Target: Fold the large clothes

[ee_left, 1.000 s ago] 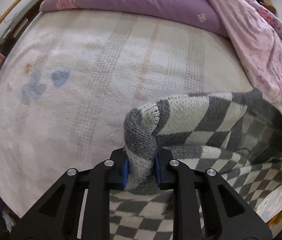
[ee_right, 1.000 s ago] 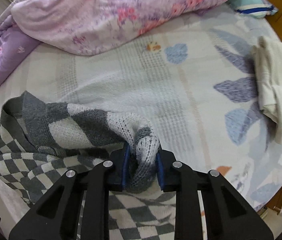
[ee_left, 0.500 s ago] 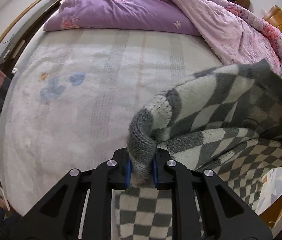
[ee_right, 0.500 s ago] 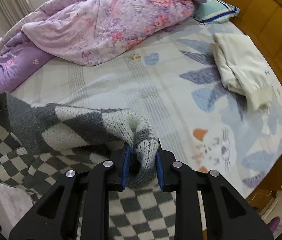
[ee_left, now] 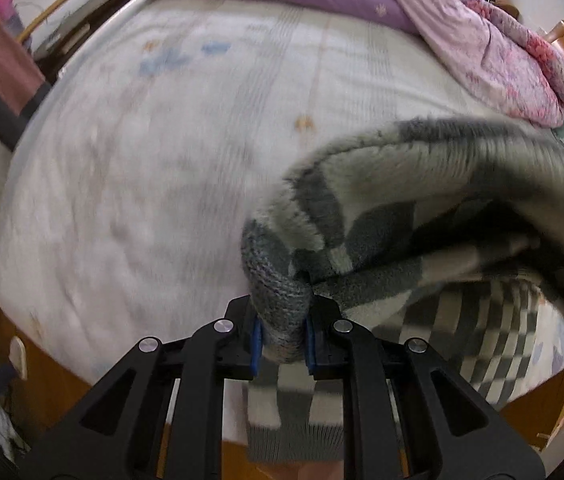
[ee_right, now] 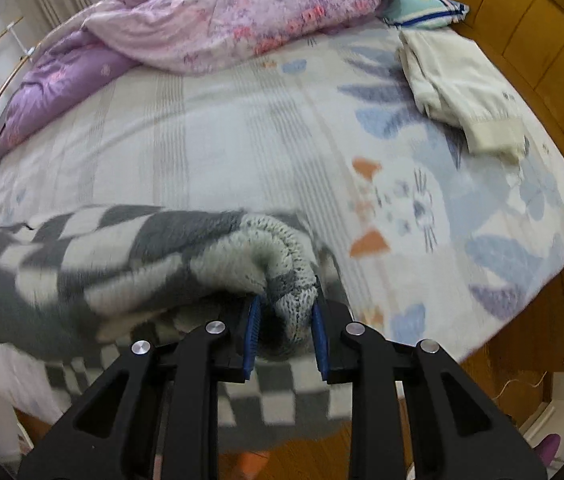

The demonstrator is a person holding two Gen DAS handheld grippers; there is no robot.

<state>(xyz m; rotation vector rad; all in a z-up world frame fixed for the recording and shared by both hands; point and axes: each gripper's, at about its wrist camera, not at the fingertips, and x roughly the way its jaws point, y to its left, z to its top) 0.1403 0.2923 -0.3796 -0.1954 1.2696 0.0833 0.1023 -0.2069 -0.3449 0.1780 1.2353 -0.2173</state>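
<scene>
Grey checked knit sweater (ee_left: 422, 208) hung soft and floppy above the near bed (ee_left: 162, 180) edge. Left gripper (ee_left: 282, 340) and right gripper (ee_right: 286, 332) each pinched a thick corner.

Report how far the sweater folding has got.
Done: the cream garment lies folded on the bed. In hand: the left gripper and right gripper each pinch a bunched edge of the checkered sweater, lifted and hanging. Left: laying it flat and every fold.
</scene>
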